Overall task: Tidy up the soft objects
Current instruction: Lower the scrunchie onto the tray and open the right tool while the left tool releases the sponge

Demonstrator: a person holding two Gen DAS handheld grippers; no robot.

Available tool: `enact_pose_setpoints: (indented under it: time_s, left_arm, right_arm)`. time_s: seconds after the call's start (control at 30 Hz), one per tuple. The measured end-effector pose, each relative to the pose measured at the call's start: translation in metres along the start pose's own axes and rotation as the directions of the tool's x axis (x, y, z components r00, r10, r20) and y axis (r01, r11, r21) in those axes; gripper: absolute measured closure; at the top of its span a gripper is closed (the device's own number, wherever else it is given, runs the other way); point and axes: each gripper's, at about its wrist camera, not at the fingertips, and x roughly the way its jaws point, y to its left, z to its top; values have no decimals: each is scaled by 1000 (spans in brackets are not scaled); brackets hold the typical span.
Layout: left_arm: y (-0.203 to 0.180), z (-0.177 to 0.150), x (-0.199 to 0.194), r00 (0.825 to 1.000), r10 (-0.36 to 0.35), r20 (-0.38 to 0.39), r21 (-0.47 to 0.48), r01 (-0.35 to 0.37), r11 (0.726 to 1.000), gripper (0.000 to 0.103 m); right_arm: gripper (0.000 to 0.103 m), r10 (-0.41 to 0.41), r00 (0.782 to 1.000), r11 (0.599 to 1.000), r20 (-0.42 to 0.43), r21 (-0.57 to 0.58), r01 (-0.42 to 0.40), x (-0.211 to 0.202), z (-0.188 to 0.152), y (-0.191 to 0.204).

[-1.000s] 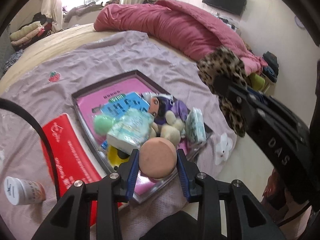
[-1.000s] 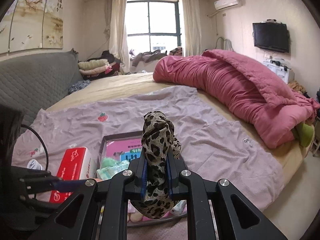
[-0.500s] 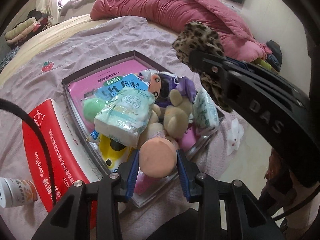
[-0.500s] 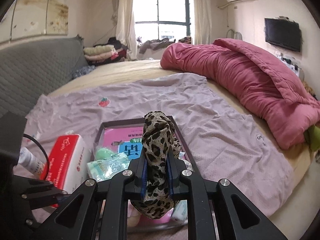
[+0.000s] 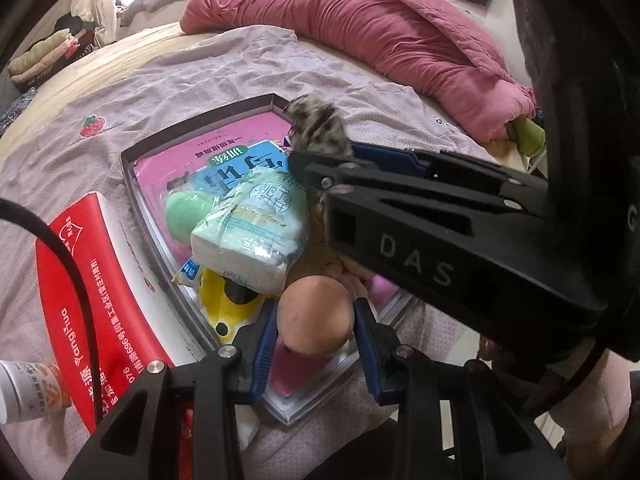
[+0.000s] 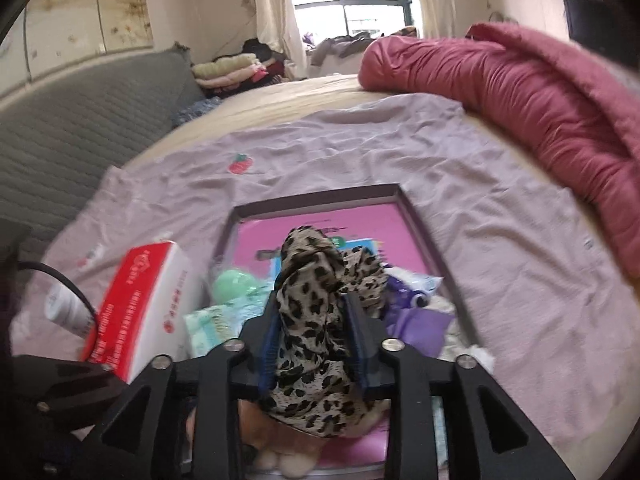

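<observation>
- Right gripper [image 6: 311,334] has dropped over the tray [image 6: 416,216] since a second ago; jaws have just been opening, leopard cloth [image 6: 310,308] between them, pads slack beside it.
- Left gripper [image 5: 315,334] clamps a peach ball [image 5: 316,314] at tray's 6 o'clock corner.
- Tissue pack [image 5: 256,228] mid-tray; red box [image 5: 96,292] at 9 o'clock, outside.

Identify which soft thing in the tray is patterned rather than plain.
The leopard-print cloth, spotted black on tan, between the right hand-held gripper's fingers; the green ball is plain.

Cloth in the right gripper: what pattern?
Leopard print, dark spots on tan; the cloth shows best in the right wrist view.
</observation>
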Motion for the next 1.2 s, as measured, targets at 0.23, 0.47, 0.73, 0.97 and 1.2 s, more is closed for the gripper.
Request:
enact_pose_setpoints:
  time_s: [0.23, 0.47, 0.73, 0.97, 1.2]
  left_arm:
    - [-1, 0, 1, 1000, 3, 1, 0, -3, 1000, 64]
    - [-3, 3, 3, 1000, 32, -2, 9, -31, 999, 61]
    - [-1, 6, -4, 1000, 8, 17, -4, -8, 1000, 46]
    - [4, 9, -17, 999, 10, 42, -24, -9, 1000, 42]
    - [7, 9, -40, 995, 42, 87, -40, -39, 998, 40]
  right_arm:
    - [43, 51, 997, 997, 64, 53, -54, -20, 1, -5]
    - [32, 22, 986, 992, 164, 118, -41, -57, 4, -21]
    - [30, -50, 975, 989, 216, 149, 18, -95, 0, -28]
    - [30, -65, 970, 984, 235, 175, 23, -112, -6, -30]
    - [29, -105, 963, 982, 249, 180, 60, -127, -7, -22]
